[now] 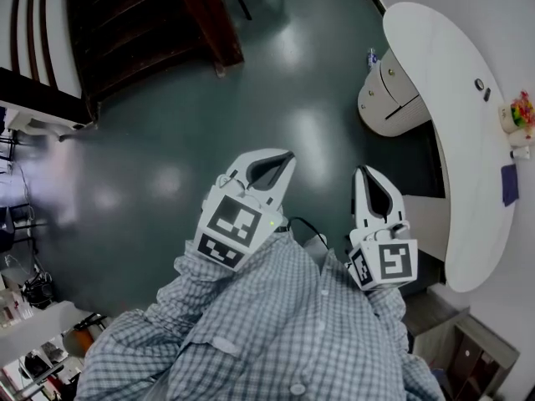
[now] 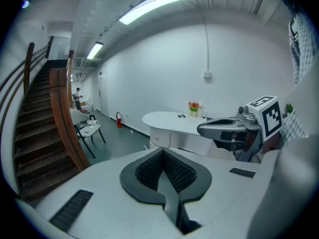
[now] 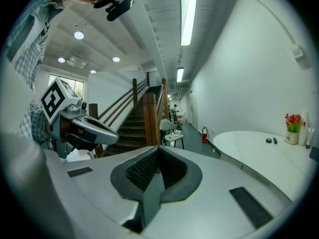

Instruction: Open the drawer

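The head view is looking down on both tongs, which are reaching out from checked shirt (image 1: 276, 324) sleeves above a glossy dark-green floor (image 1: 209, 107). They are well apart from the white, kidney-shaped counter (image 1: 435, 73) at the right. The left tongs (image 1: 284, 159) and the right tongs (image 1: 364, 175) are each carrying a cube of black-and-white square markers, and both are hanging in open air, touching nothing. Only this view is showing from above the rounded white pedestal (image 1: 389, 98) tucked under the counter's end.

The left gripper view is facing that pedestal from the side. Here the drawer (image 2: 160, 139) is showing as a plain white panel just below the counter top, lying flush with the curved body. Red flowers (image 2: 193, 107) are standing on the counter, and a chair (image 2: 89, 131) and a red fire extinguisher (image 2: 118, 119) are sitting farther back. This view's own jaws are pressing together along a seam, their ribbed dark pads meeting with nothing between them.

The right gripper view is pointing instead toward a wooden staircase (image 3: 130, 123) with dark treads and slanting rails. Its jaws are likewise pressing together, empty.
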`<state>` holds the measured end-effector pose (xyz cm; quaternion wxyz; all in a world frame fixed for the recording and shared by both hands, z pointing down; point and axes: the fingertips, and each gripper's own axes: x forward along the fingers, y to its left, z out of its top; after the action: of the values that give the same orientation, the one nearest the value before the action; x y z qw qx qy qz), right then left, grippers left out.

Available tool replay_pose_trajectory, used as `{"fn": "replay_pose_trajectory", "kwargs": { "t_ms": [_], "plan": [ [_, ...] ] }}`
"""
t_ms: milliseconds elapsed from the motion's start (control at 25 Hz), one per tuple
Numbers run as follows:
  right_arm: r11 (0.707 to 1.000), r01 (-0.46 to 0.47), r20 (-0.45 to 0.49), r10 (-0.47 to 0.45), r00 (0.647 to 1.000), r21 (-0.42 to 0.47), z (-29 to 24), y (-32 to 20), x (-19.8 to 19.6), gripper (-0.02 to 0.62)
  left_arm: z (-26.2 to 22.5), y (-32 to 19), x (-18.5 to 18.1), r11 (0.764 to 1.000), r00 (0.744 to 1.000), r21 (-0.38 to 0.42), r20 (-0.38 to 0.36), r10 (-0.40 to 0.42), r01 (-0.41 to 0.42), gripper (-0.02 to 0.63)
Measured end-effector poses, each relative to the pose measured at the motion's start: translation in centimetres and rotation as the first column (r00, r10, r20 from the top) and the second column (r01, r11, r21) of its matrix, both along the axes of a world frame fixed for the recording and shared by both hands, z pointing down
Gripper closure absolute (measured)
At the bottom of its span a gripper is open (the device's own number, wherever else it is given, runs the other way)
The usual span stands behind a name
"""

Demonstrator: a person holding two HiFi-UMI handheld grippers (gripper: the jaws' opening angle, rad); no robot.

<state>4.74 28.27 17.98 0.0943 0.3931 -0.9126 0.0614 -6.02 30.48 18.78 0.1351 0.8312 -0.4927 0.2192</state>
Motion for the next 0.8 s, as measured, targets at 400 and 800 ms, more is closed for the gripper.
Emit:
{"fn": "replay_pose_trajectory", "kwargs": {
  "t_ms": [400,800],
  "plan": [
    [1.000,-0.008,-0.033,0.007,0.999,-0.018,1.2,-0.9,-6.2,0.586,0.7,-2.2,-6.6,1.000,1.000,0.006,-0.012,0.014,-0.014,0.603],
    [0.999,-0.008,-0.053,0.005,0.999,-0.053,3.0,-4.4,-7.1,0.586,1.8,-4.8,-8.2,1.000,1.000,-0.008,-0.028,-0.002,0.002,0.603]
  ]
}}
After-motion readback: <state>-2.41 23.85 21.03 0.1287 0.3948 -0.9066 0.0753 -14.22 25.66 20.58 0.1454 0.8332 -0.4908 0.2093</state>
